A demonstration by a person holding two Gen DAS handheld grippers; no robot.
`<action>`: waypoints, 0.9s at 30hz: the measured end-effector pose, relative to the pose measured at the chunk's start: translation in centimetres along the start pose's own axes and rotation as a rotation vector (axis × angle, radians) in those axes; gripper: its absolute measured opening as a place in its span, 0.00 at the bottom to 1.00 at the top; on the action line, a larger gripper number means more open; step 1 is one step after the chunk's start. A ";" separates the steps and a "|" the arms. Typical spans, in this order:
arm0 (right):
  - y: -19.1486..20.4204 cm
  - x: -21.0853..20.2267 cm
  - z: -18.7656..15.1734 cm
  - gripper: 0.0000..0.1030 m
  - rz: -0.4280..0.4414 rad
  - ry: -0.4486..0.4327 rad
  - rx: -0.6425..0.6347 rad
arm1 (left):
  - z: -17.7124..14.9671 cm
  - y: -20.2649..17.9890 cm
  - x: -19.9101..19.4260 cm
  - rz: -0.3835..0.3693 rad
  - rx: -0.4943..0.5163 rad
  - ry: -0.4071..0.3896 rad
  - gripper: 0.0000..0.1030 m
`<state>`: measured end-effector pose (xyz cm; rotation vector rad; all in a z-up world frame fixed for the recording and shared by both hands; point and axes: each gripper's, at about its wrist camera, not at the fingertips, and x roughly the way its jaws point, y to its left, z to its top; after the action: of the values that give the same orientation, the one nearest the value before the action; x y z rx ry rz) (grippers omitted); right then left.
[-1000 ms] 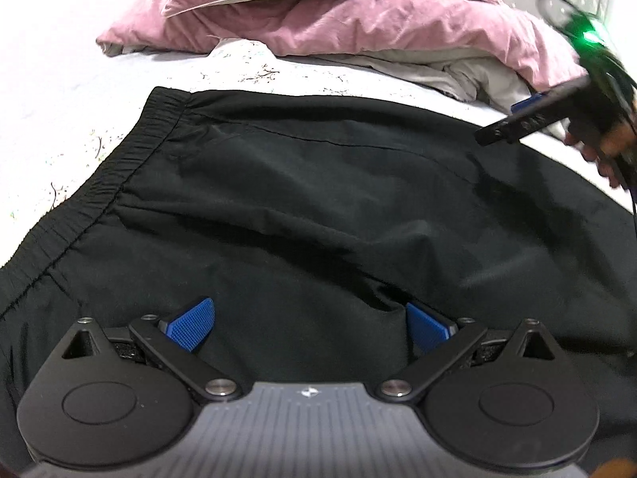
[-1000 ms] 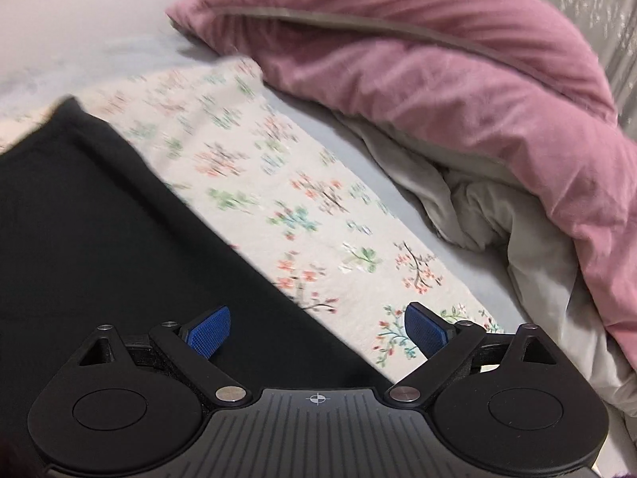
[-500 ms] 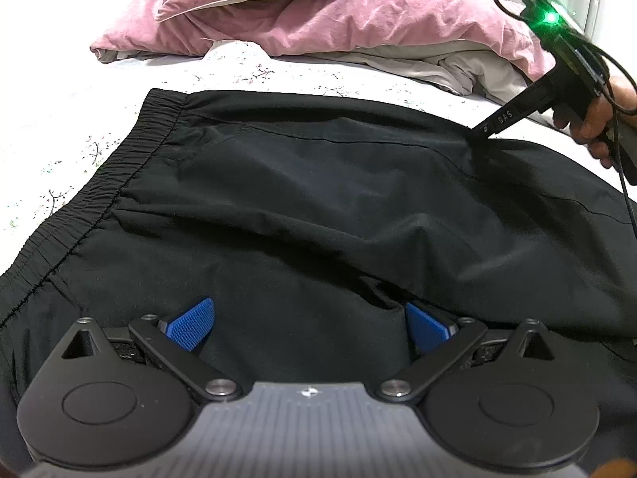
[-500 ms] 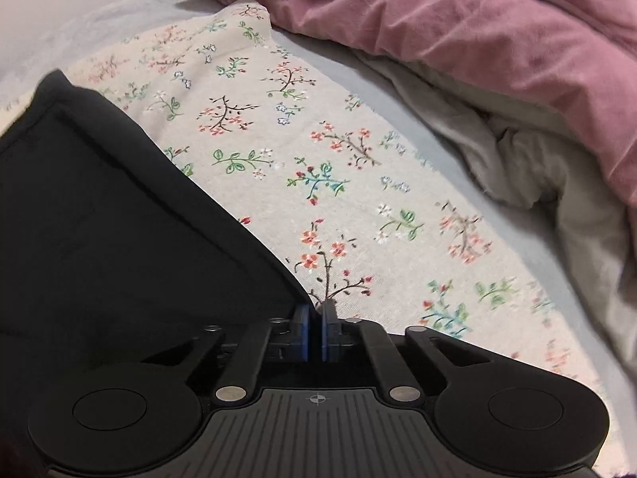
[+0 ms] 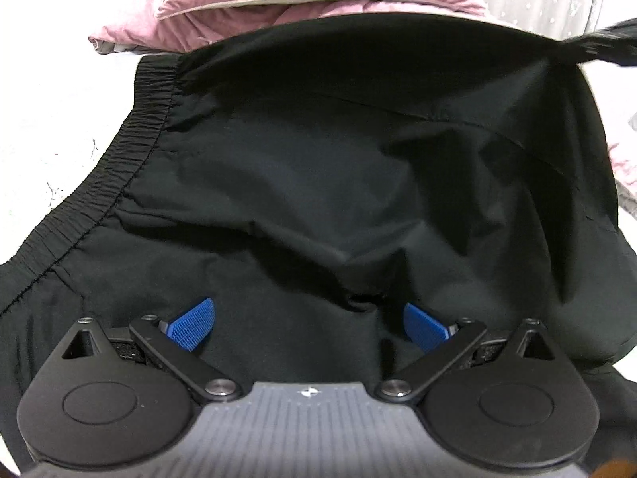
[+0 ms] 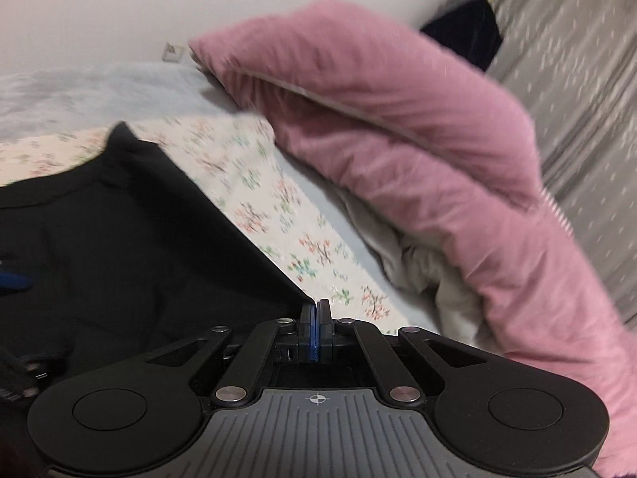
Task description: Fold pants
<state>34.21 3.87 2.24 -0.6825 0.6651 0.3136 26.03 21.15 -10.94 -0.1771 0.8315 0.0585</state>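
Your right gripper (image 6: 317,328) was pinched tight on the far edge of the pants (image 5: 318,167), holding that side raised off the floral bedsheet (image 6: 278,215) at about one o'clock from your left gripper (image 5: 306,320). Your left gripper sat spread wide and empty, low over the crotch seam. The waistband (image 5: 119,183) ran from eight to eleven o'clock, so the fold probably had to come toward you at six.
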 end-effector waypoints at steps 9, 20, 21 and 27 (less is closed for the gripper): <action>9.8 -11.4 -3.5 0.00 0.012 -0.073 -0.118 | -1.6 2.2 -5.8 -0.030 -0.097 -0.036 1.00; 19.4 -10.2 -12.4 0.00 0.190 0.026 0.019 | -7.2 6.4 -10.3 -0.123 -0.266 -0.032 1.00; 20.0 -9.5 -13.1 0.00 0.194 0.046 0.027 | -7.4 6.7 -10.2 -0.144 -0.284 -0.034 1.00; 21.4 -7.4 -14.4 0.10 0.223 0.122 0.075 | -7.1 8.6 -9.2 -0.203 -0.390 -0.015 0.91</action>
<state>11.93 9.65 -11.54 -0.5592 0.8677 0.4524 13.59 28.52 -10.00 -0.6267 0.7770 0.0306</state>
